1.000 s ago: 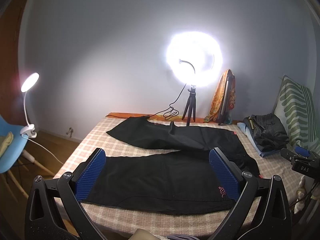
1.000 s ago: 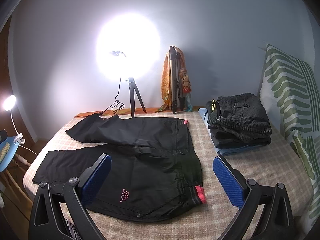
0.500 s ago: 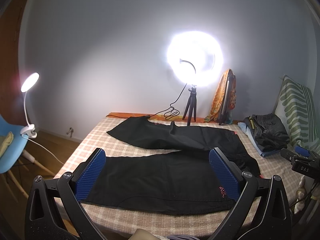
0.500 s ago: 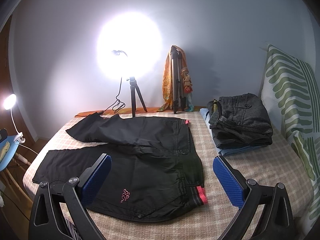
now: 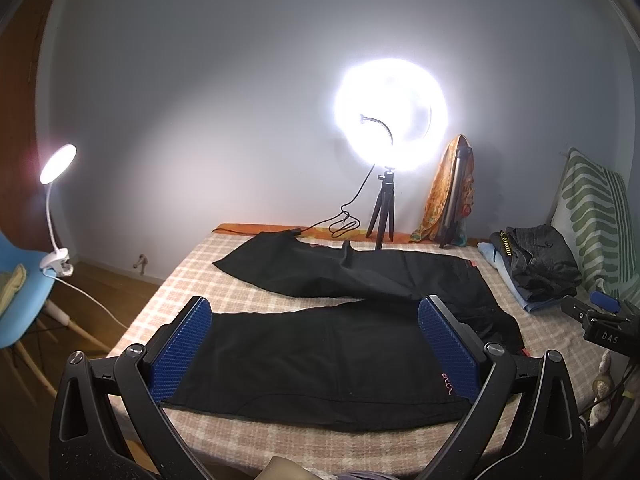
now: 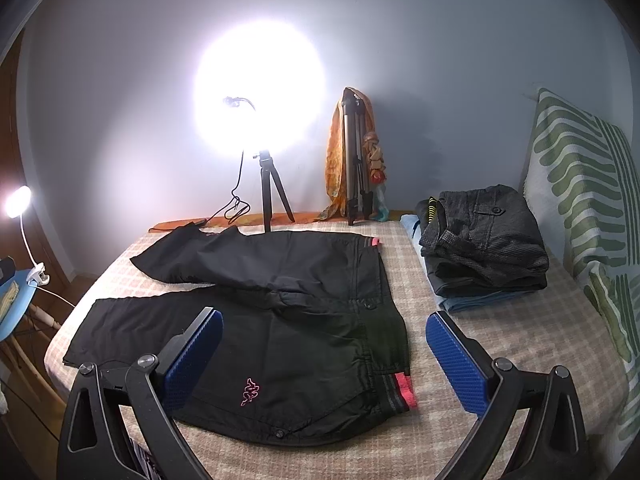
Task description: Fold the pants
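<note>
A pair of black cloth pants [image 5: 320, 344] lies flat on the bed with the pink-and-cream checked blanket [image 5: 192, 280]. The two legs spread apart toward the left, and the waist with its red band [image 6: 404, 390] is on the right. The left claw [image 5: 314, 332] hangs over the near leg, spread wide, holding nothing. The right claw [image 6: 324, 348] hangs over the waist part, also spread wide and holding nothing. A pile of folded dark clothes [image 6: 484, 248] sits near the green striped pillow [image 6: 580, 216]. A bright round lamp on a small black stand [image 6: 268, 196] shines behind the bed.
</note>
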`<state>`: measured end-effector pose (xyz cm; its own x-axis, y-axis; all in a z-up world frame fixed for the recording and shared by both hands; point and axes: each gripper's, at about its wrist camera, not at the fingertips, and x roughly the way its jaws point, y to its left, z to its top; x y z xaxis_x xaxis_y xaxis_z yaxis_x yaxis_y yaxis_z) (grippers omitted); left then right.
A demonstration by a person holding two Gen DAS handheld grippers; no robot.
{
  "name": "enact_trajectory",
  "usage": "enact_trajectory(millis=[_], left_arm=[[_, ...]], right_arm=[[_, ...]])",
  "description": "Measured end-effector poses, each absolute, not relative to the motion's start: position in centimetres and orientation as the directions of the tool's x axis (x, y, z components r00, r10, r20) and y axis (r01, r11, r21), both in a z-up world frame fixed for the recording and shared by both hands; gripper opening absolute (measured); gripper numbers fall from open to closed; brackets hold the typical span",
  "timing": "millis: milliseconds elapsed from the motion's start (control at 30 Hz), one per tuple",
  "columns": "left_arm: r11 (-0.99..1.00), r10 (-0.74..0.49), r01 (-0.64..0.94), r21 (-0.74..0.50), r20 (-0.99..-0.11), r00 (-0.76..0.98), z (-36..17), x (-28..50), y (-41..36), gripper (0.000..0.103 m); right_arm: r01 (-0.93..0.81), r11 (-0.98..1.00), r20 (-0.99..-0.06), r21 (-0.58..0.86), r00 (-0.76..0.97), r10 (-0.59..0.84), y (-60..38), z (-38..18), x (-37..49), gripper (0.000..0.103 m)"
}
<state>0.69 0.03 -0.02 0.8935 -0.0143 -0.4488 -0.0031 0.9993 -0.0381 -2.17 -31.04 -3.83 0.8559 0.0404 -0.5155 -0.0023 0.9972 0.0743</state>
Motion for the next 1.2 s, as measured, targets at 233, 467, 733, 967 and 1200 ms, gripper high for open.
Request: enact_trajectory(millis=[233, 467, 733, 967, 1200], left_arm=[[0.999, -0.009, -0.006, -0.033, -0.462, 0.887, -0.4, 1.6, 0.3, 0.103], [0.999, 0.009, -0.026, -0.029, -0.482, 0.876, -1.3, 2.9, 1.2, 0.103], [0.999, 0.024, -0.041, -0.025, -0.486, 0.874, -2.3, 5.0, 2.9, 0.103], [0.999, 0.005, -0.022, -0.027, -0.512, 0.859, -3.6, 8.1, 4.6, 0.103], [0.999, 0.016, -0.032, -0.021, -0.542, 0.84, -4.5, 11.9, 6.9, 0.102]], right_arm=[[-0.011, 0.998, -0.525, 0.069, 0.85, 0.045, -30.7, -4.1, -1.4, 0.103], [-0.031, 0.997, -0.531, 0.07, 0.845, 0.064, -30.4, -4.4, -0.1, 0.103], [-0.074, 0.994, -0.54, 0.081, 0.835, 0.106, -29.8, -4.2, 2.8, 0.103], [-0.134, 0.987, -0.558, 0.087, 0.815, 0.159, -28.8, -4.6, 6.4, 0.103], [-0.203, 0.975, -0.584, 0.091, 0.782, 0.217, -28.1, -5.2, 11.0, 0.103]])
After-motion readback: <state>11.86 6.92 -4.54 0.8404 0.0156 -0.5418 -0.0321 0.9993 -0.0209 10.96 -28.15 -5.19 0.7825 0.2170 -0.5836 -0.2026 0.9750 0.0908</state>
